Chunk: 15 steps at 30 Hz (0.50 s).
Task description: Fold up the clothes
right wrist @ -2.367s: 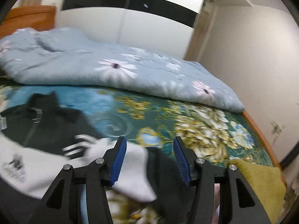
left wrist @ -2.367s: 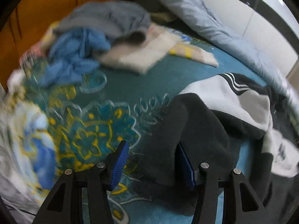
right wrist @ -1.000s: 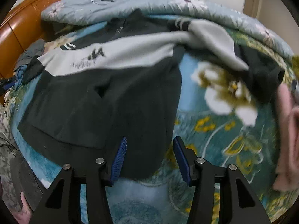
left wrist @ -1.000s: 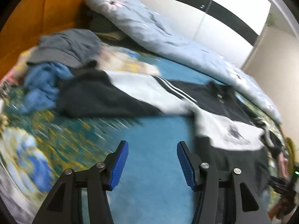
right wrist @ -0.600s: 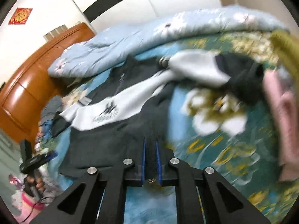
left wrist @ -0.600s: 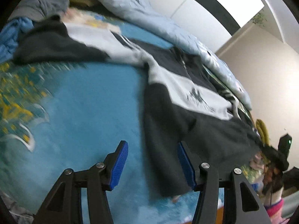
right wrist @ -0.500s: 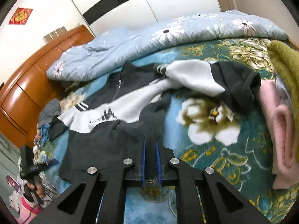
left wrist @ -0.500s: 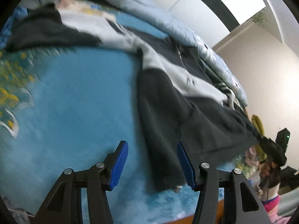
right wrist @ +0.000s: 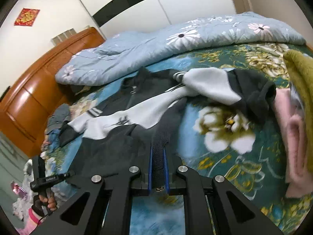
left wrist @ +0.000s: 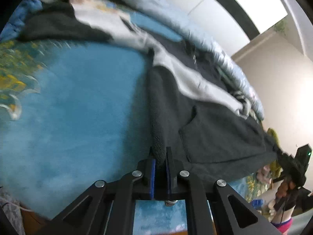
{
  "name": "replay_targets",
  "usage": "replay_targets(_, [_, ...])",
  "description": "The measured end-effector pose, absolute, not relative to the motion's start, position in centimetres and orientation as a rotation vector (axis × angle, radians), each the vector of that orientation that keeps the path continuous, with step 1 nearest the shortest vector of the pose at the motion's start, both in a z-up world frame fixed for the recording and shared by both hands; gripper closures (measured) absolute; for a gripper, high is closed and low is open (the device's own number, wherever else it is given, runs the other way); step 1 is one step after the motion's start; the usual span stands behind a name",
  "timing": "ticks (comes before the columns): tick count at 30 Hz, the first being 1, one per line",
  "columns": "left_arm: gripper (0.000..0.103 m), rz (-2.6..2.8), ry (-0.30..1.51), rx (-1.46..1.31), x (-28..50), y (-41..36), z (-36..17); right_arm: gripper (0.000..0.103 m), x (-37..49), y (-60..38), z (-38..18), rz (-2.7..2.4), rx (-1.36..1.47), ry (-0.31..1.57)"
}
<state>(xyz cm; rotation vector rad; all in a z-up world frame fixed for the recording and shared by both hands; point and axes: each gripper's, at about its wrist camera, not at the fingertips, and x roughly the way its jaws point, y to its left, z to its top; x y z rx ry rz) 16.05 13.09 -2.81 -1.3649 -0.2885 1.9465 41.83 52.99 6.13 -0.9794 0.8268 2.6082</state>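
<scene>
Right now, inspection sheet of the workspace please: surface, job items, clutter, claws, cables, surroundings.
Surface: bed with teal floral bedspread.
Job's things: black and white jacket spread across the bedspread, bottom hem toward both cameras.
Clutter: pink folded cloth and olive cloth at the right edge; grey and blue clothes pile by the headboard.
Claws: left claw just closed, shut on the jacket's hem; right claw shut on the hem too.
Cables: thin cable by the hand on the left handle.
Surroundings: light blue floral duvet, wooden headboard, white wardrobe.
</scene>
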Motion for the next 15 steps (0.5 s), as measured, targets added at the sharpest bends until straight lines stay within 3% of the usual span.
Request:
replay_targets(4, [0.094, 2.037, -0.158, -1.301, 17.6, 11.5, -0.6, 0.093, 43.6, 51.1, 3.8, 2.578, -1.072, 0.834])
replay_targets(10, [0.094, 2.056, -0.019, -1.384, 18.2, 12.5, -3.9, 0.093, 44.2, 51.8, -2.3, 2.444, -1.207, 0.955])
replay_targets(14, [0.090, 2.043, -0.003, -1.301, 18.3, 12.9, -2.4, 0.086, 43.7, 52.1, -0.4, 2.511, -1.191, 0.829])
replay_targets(15, [0.085, 2.041, 0.012, -1.279, 18.4, 12.9, -1.8, 0.085, 43.7, 52.2, 0.3, 2.520, -1.182, 0.767])
